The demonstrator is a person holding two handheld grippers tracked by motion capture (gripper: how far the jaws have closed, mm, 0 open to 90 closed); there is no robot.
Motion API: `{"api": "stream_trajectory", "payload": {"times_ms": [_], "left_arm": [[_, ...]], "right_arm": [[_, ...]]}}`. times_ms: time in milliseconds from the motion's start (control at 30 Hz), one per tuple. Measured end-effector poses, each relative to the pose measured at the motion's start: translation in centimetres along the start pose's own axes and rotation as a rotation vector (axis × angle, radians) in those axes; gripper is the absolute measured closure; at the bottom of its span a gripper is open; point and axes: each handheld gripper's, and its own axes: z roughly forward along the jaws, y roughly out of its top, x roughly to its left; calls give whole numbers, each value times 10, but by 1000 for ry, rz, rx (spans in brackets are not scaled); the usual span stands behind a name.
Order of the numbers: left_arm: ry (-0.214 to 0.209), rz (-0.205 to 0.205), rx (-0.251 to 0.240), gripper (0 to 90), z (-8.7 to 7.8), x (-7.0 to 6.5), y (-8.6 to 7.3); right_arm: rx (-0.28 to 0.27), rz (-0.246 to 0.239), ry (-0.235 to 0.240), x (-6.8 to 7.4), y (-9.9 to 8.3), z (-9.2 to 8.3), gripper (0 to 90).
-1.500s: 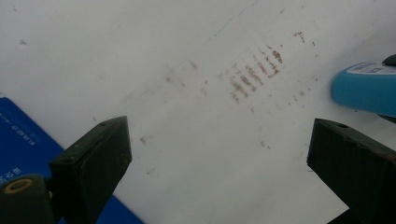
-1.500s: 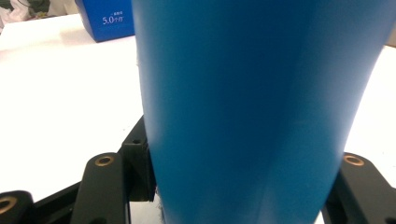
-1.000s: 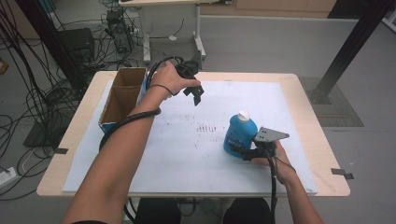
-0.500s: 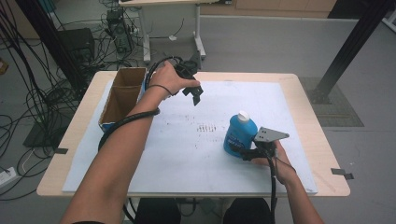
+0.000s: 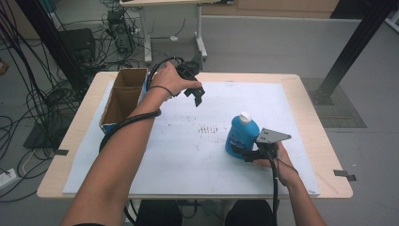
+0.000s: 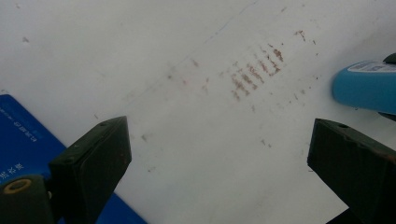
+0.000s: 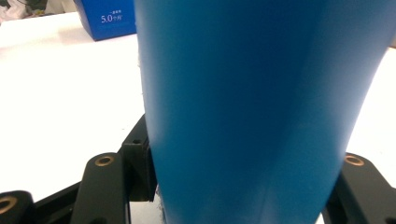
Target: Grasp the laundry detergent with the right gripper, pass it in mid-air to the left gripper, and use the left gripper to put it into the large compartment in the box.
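Right gripper: your right gripper (image 5: 245, 153) sits low on the near right part of the table, jaws pinching the blue bottle (image 5: 242, 136) near its base. In the right gripper view the bottle's blue body (image 7: 261, 112) stands between the two black jaws, pressed on both sides.

Blue bottle: upright on the white sheet (image 5: 188, 155), white cap (image 5: 244, 117) on top, right of the sheet's middle and just ahead of your right hand (image 5: 277, 162).

Left gripper: your left gripper (image 5: 197, 97) hangs above the far part of the sheet, pointing down, jaws spread wide with nothing between them. In the left gripper view its pads (image 6: 93, 163) frame bare sheet, and the bottle's lower end (image 6: 366, 86) shows at the right edge.

Left hand: your left hand (image 5: 170, 80) wraps the gripper body, just right of the cardboard box (image 5: 123, 96).

Cardboard box: open top, blue outer side, at the far left of the table, well apart from the bottle.

Sheet marks: a patch of brownish dashes (image 5: 210, 128) lies between the two grippers, just left of the bottle.

Table: wooden edge (image 5: 306, 108) shows around the sheet.
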Motion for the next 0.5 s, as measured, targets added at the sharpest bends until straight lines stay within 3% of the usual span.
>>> {"api": "stream_trajectory", "payload": {"times_ms": [500], "left_arm": [[0,1,1,66,0,1,0]], "right_arm": [[-1,-6,-6,2,0,0,407]]}}
